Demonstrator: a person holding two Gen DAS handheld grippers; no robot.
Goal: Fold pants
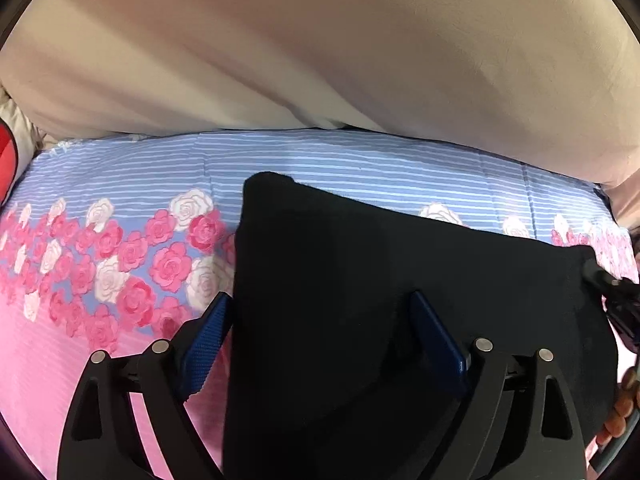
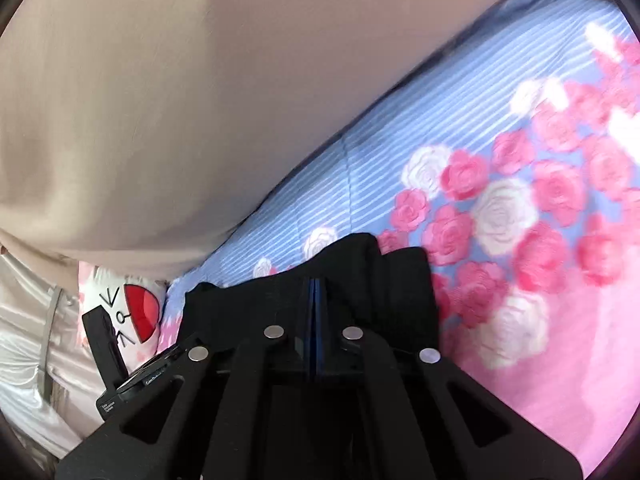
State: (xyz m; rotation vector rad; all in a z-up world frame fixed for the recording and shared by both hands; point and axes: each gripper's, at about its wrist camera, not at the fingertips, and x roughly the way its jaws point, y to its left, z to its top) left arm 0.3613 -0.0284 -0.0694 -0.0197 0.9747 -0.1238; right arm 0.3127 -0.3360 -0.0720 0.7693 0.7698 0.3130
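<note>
Left wrist view shows my left gripper (image 1: pixel 320 320) with its blue fingers (image 1: pixel 208 340) spread wide, one on each side of the near left edge of the black pants (image 1: pixel 400 280); the left finger sits over the bedspread (image 1: pixel 120 184) and the right one over the dark cloth, and neither is nipping anything. I judge I hold it open like this to straddle the edge before closing on it. The pants lie as a broad dark slab on the flowered, striped bedspread, their far left corner pointing toward the big beige pillow (image 1: pixel 320 48) that fills the far side. In the right wrist view my right gripper (image 2: pixel 314 292) has its fingers pressed together with black fabric bunched up around them, so I take it that it pinches a fold of the pants at their right edge, gathered and raised a little off the bed; that grip would let me carry this side over once the left side is also caught. At the near left in that view I see a white cushion with a red patch (image 2: pixel 136 312) beside pale satin cloth (image 2: pixel 32 340). No box, basket or drawer is in sight, so the pants have nowhere to go but the bed.
</note>
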